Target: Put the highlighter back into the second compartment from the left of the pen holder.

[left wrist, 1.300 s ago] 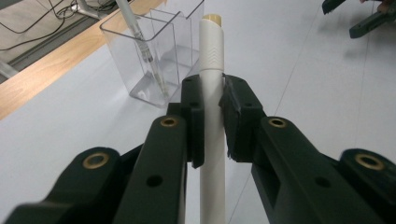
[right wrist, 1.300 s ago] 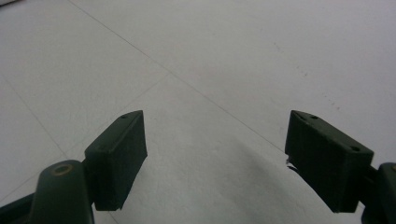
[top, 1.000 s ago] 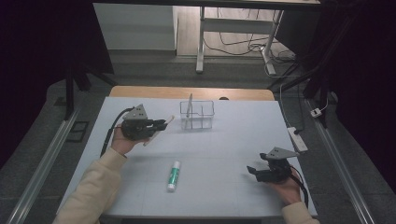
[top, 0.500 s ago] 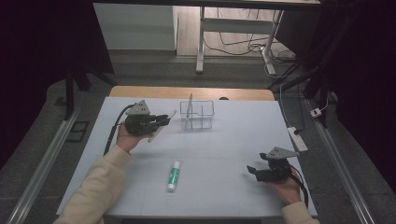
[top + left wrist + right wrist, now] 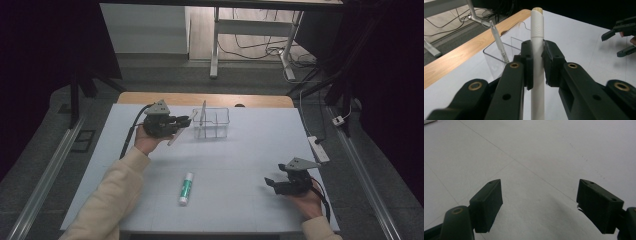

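Observation:
My left gripper (image 5: 176,121) (image 5: 537,65) is shut on a white pen (image 5: 537,37) (image 5: 181,131), held just left of a clear plastic organizer box (image 5: 212,122) (image 5: 501,56). One white pen (image 5: 202,116) (image 5: 498,41) stands tilted inside that box. A white and green tube (image 5: 185,187) lies flat on the white table (image 5: 240,160) near the front middle. My right gripper (image 5: 270,183) (image 5: 539,205) hovers low over the table at the front right, open, with nothing between its fingers.
A white power strip (image 5: 318,148) lies at the table's right edge. A wooden strip (image 5: 205,99) runs along the far edge. Beyond it stand a desk's legs (image 5: 215,45) and cables on the floor.
My left gripper has carried the white pen to the right and slightly away, closer to the clear box. The right gripper has stayed in place.

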The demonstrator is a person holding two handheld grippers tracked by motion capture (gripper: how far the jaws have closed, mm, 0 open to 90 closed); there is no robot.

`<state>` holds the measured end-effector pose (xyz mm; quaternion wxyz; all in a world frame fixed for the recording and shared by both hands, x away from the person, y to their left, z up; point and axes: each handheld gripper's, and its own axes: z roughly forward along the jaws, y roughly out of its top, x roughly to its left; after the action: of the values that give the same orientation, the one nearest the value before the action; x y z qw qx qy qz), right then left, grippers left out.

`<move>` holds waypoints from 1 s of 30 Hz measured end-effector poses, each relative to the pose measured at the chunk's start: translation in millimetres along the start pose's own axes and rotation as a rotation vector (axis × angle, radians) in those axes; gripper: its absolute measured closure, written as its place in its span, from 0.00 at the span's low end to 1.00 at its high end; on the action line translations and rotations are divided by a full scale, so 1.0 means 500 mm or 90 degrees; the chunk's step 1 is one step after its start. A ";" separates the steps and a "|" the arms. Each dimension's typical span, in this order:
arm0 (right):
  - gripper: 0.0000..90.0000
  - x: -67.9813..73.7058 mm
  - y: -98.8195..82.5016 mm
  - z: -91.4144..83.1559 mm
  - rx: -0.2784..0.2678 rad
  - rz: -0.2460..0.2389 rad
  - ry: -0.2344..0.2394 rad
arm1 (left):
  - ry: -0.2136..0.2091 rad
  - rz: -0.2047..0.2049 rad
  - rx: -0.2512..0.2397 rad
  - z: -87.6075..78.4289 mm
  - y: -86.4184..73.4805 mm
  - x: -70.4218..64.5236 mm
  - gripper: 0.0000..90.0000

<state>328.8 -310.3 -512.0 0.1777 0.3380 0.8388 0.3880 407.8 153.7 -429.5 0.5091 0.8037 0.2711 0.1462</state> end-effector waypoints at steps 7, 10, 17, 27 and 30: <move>0.22 0.000 0.000 0.001 0.003 -0.001 0.002 | -0.001 -0.004 -0.009 0.015 0.018 0.005 0.87; 0.22 0.000 0.000 0.001 0.003 0.000 0.002 | -0.002 -0.011 -0.020 0.021 0.027 0.008 0.87; 0.22 0.000 -0.001 0.002 0.008 -0.003 0.001 | -0.005 -0.018 -0.040 0.037 0.047 0.011 0.87; 0.22 -0.001 -0.002 0.003 0.009 -0.003 0.003 | -0.003 -0.014 -0.053 0.057 0.069 0.012 0.87; 0.22 -0.001 -0.002 0.003 0.007 -0.002 0.002 | -0.004 -0.021 -0.058 0.063 0.074 0.015 0.87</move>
<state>329.7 -310.4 -513.5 0.1750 0.3373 0.8415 0.3840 440.6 122.8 -410.5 0.5483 0.7756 0.2757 0.1478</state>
